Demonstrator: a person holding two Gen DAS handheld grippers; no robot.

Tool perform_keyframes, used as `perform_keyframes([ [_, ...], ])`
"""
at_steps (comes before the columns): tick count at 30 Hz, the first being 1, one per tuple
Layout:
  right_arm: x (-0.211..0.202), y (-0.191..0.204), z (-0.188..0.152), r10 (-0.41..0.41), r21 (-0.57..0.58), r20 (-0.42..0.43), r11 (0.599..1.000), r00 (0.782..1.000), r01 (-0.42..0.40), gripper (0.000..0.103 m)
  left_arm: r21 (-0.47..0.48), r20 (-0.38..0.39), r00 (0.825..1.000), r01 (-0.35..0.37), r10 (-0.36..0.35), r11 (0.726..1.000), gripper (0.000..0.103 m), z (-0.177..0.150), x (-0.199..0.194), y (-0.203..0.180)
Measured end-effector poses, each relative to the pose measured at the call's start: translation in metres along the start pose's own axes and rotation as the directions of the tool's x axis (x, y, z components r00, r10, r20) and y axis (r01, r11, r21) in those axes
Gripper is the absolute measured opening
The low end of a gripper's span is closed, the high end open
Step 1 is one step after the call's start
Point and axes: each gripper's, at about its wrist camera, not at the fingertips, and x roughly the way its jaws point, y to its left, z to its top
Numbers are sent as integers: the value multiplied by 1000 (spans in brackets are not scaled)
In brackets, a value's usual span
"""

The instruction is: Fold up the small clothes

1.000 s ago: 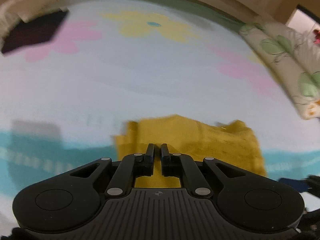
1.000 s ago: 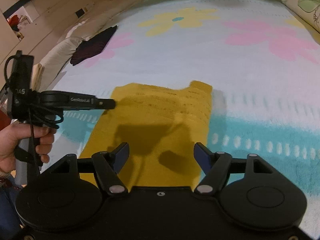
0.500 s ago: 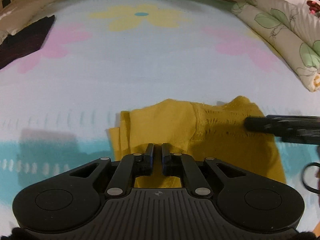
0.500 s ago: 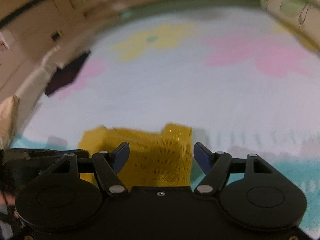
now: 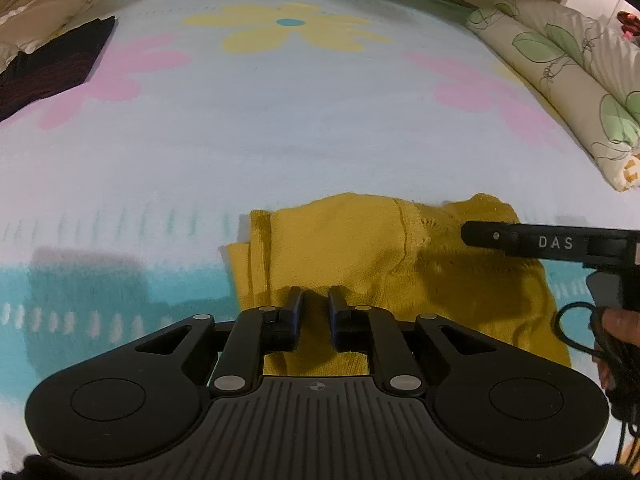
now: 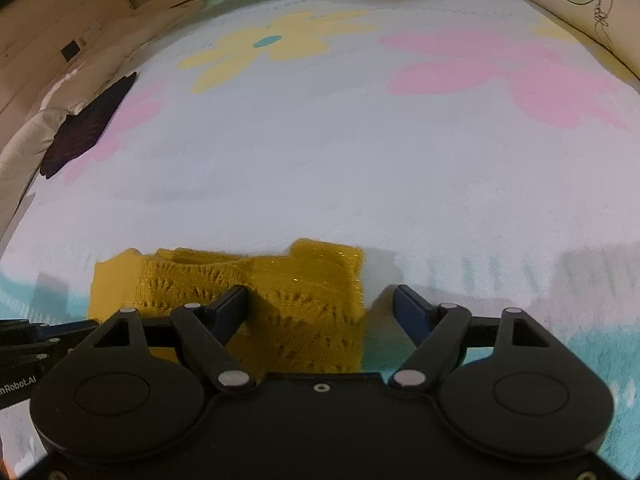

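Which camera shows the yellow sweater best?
The left wrist view: the yellow sweater shows nearly whole there, with its folded left edge. The right wrist view shows only the sweater's lacy right part; that gripper's body hides the rest.

The blanket [image 5: 320, 128] beyond the yellow top [image 5: 360, 256] is bare; a dark cloth [image 5: 52, 68] lies far left, pillows [image 5: 568, 72] far right.

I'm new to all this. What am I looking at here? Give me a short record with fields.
surface: flower-patterned blanket
garment: yellow knit piece, partly folded, lying flat
left gripper: jaws just opening, small gap, over the garment's near edge, nothing pinched
right gripper: wide open, jaws just opening further, straddling the garment's right edge
other cloth: dark garment, far left
pillow: leaf-print pillow, far right
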Motion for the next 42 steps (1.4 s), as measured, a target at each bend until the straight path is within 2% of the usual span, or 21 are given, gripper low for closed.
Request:
perform_keyframes([
  [4, 4, -1, 4, -20, -20, -3, 1000, 1000, 20, 80, -13, -9, 1000, 14, -14, 1000, 16, -3, -5, 5],
  [9, 13, 7, 13, -58, -67, 6, 996, 998, 59, 83, -89, -26, 999, 44, -47, 995, 17, -9, -15, 22],
  [12, -3, 5, 17, -78, -21, 84, 997, 993, 80, 80, -117, -23, 999, 40, -43, 992, 17, -12, -21, 32],
  [15, -22, 14, 20, -4, -45, 132, 999, 991, 10, 80, -154, -17, 999, 36, -39, 987, 17, -13, -26, 43],
  [17, -24, 27, 20, 64, -97, 101, 994, 993, -54, 80, -166, -6, 1000, 29, -30, 986, 17, -11, -29, 46],
  [20, -8, 54, 16, 84, -197, 19, 977, 996, -79, 80, -161, 6, 1000, 24, -24, 987, 17, -9, -31, 45],
  [22, 12, 74, 8, 27, -281, -33, 959, 999, -35, 82, -152, 5, 1000, 25, -24, 988, 17, -9, -33, 47],
  [23, 18, 81, 4, -6, -314, -30, 950, 1000, -3, 88, -151, 5, 1000, 28, -27, 988, 17, -9, -34, 48],
  [24, 21, 86, 1, -31, -331, -5, 943, 999, 28, 88, -151, 5, 1000, 31, -30, 988, 17, -9, -34, 48],
  [28, 24, 84, 7, -8, -251, -20, 968, 1000, 2, 88, -157, 3, 999, 38, -38, 987, 17, -9, -38, 52],
  [33, 2, 74, 11, 22, -163, 86, 987, 996, -8, 87, -162, 25, 999, 50, -47, 986, 17, -9, -48, 50],
  [36, -27, 70, 9, 52, -114, 122, 993, 991, -38, 88, -141, 33, 999, 35, -30, 989, 19, -13, -52, 44],
  [39, -34, 62, 3, 61, -92, 63, 994, 996, -55, 88, -134, 20, 999, 41, -38, 990, 21, -23, -50, 35],
  [42, -38, 55, -15, 21, -135, 1, 991, 1000, -20, 88, -55, -16, 999, 49, -50, 997, 21, -38, -44, 16],
])
